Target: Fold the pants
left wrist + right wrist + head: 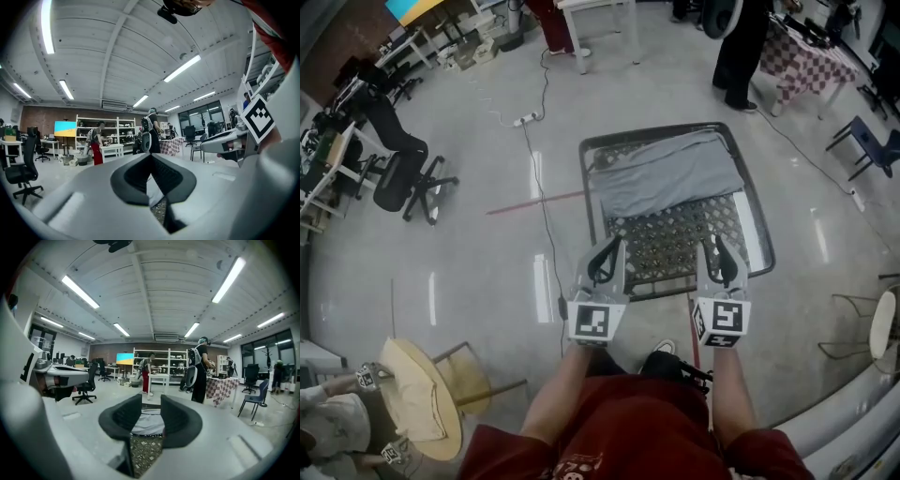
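The grey pants point(666, 173) lie folded across the far half of a black mesh table point(675, 246). Both grippers hang above the table's near edge, pointing away from me. My left gripper point(605, 262) is shut, its dark pads meeting with nothing between them point(151, 161). My right gripper point(724, 261) stands open with an empty gap point(151, 413). Through that gap I see the pants point(147, 426) and the mesh table point(145, 451) beyond. Neither gripper touches the pants.
Black office chairs point(403, 178) stand at the left, and a power strip with its cable point(525, 120) runs across the floor to the table. A wooden chair with a straw hat point(422, 398) is near left. A checkered table point(811, 56) and a person point(741, 47) are far right.
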Demonstrator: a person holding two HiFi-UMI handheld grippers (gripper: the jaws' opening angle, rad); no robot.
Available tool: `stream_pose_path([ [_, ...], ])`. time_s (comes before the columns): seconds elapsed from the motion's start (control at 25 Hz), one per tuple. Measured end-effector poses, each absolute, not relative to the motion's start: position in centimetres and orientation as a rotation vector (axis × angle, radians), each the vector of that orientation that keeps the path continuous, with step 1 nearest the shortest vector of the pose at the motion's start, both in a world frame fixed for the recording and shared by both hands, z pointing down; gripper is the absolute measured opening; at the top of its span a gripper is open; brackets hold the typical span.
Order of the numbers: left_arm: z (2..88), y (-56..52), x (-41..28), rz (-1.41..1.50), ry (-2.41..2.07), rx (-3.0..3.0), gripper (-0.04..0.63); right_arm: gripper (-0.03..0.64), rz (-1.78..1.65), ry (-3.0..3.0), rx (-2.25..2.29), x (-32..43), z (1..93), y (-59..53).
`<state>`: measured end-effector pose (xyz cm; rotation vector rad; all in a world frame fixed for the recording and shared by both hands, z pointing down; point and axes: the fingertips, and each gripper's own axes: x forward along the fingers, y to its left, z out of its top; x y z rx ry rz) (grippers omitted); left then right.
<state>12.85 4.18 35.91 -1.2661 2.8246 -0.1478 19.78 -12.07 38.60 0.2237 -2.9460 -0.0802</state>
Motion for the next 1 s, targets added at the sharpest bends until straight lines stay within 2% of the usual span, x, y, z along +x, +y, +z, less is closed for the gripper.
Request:
stream_pose_path([
  [0.56,34.3,17.9,-2.5,-0.104,2.675,-1.428,0.006,0.115,-0.2,-2.903,0.278,4.8,38.0,4.5],
  [1.0,33.6,22.0,-8.9,-0.162,2.607,-1.498,0.006,0.115,-0.234,-2.912,0.329,-0.8,37.5,8.8],
])
